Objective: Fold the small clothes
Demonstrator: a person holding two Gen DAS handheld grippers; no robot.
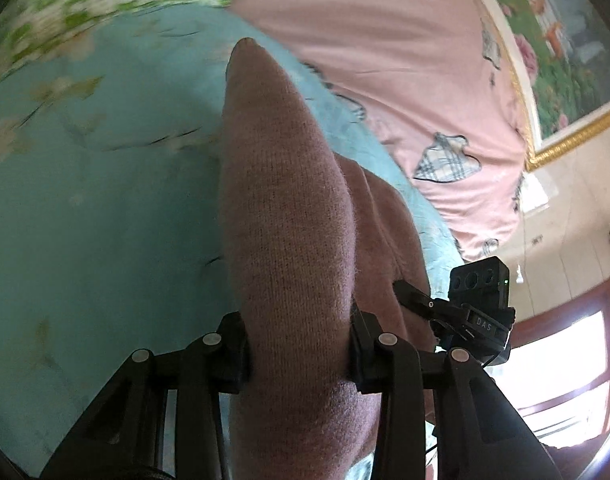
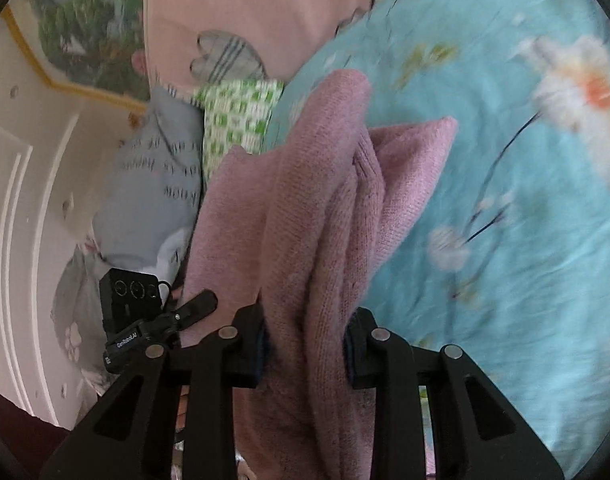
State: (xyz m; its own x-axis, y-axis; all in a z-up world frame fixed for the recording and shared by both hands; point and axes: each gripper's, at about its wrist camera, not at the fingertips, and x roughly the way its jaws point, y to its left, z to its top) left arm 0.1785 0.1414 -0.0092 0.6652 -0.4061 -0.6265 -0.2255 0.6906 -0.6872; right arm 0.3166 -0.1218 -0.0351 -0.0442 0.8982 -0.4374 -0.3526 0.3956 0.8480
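Observation:
A mauve-pink knitted garment (image 1: 289,208) hangs lifted above the blue flowered bedspread (image 1: 97,208). My left gripper (image 1: 299,348) is shut on a thick fold of it, which fills the gap between the fingers. My right gripper (image 2: 305,344) is shut on another bunched part of the same garment (image 2: 305,208), which drapes in several folds over the bedspread (image 2: 505,160). Each gripper shows in the other's view: the right one in the left wrist view (image 1: 465,312), the left one in the right wrist view (image 2: 157,320). The garment's lower part is hidden behind the fingers.
A pink quilt with plaid patches (image 1: 385,60) lies beyond the bedspread. A green-checked cloth (image 2: 237,116) and a grey printed garment (image 2: 157,184) lie at the bed's far side. A gold-framed picture (image 1: 565,60), a white wall and a window (image 1: 565,360) stand behind.

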